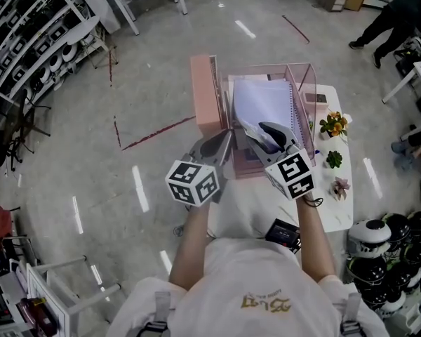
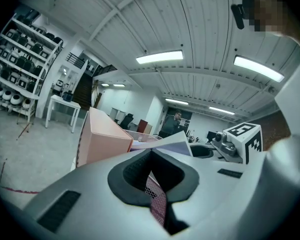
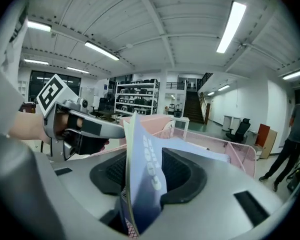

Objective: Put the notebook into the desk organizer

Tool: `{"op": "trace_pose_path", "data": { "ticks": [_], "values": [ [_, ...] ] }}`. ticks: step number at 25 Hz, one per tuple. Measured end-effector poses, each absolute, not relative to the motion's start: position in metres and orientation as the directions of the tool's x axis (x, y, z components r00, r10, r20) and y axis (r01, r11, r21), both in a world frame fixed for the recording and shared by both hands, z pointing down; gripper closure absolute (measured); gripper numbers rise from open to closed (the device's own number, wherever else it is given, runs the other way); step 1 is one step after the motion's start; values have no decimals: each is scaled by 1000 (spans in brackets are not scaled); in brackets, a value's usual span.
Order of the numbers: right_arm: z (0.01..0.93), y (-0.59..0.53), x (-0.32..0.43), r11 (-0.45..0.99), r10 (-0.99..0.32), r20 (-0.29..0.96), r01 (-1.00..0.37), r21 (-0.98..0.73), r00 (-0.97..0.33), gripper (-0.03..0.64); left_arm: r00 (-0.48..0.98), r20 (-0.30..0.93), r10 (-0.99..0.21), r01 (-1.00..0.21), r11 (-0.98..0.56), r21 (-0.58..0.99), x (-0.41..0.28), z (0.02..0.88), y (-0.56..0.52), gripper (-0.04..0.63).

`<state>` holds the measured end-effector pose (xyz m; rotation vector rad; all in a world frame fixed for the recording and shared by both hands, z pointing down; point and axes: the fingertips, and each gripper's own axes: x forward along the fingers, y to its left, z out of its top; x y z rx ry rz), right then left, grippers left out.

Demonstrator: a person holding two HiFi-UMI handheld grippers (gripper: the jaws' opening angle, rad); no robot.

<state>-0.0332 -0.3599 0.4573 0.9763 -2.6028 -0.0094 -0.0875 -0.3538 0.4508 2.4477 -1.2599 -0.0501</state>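
A pink desk organizer (image 1: 205, 93) with a mesh tray part (image 1: 303, 69) stands on the white table (image 1: 337, 209). A lavender spiral notebook (image 1: 263, 100) lies tilted in the mesh tray, its near corner bent up. My left gripper (image 1: 221, 146) is shut on a thin pink mesh edge (image 2: 157, 201) of the organizer. My right gripper (image 1: 268, 137) is at the notebook's near edge. In the right gripper view the notebook's corner (image 3: 145, 184) stands between the jaws, with clear gaps to the pads, so the gripper is open.
Two small potted plants (image 1: 335, 123) (image 1: 334, 159) and a paper flower (image 1: 340, 187) stand on the table's right side. A black device (image 1: 284, 234) lies at its near edge. Helmets (image 1: 389, 241) are piled at the right, shelving (image 1: 28, 34) at the left. A person (image 1: 393, 16) stands far off.
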Motion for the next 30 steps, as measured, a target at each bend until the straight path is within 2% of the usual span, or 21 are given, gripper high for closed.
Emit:
{"op": "trace_pose_path", "data": {
  "ticks": [2,7,11,14,18,20,23,25,30],
  "values": [
    [467,-357,-35,783,-603,387,-610,122,-697,391,594,140,-793,-777,-520,354,-89,450,-353,580],
    [481,-347,-39,830,-524,483,-547,107,-701,310,596,143,-790,-776,-520,357,-87,450,-348,580],
    [483,-336,-43,871,-446,499,-489,50,-743,210,607,150,-780,-769,-529,360,-83,450,-345,580],
    [473,-332,-42,869,-432,439,-494,-31,-788,195,612,157,-775,-766,-532,360,-81,452,-344,578],
    [463,-336,-32,821,-518,385,-570,-25,-764,198,607,158,-779,-770,-529,356,-82,453,-341,578],
    [461,-339,-23,774,-580,363,-633,-37,-729,224,605,157,-781,-773,-528,351,-82,452,-338,579],
    [449,-338,-5,660,-653,256,-702,-268,-713,282,608,138,-782,-770,-539,342,-81,448,-330,578],
    [438,-332,4,611,-682,182,-688,-391,-709,353,611,122,-782,-767,-546,337,-81,444,-324,579],
    [414,-314,30,539,-783,62,-725,-430,-619,535,614,104,-782,-764,-556,328,-82,435,-309,580]
  ]
}}
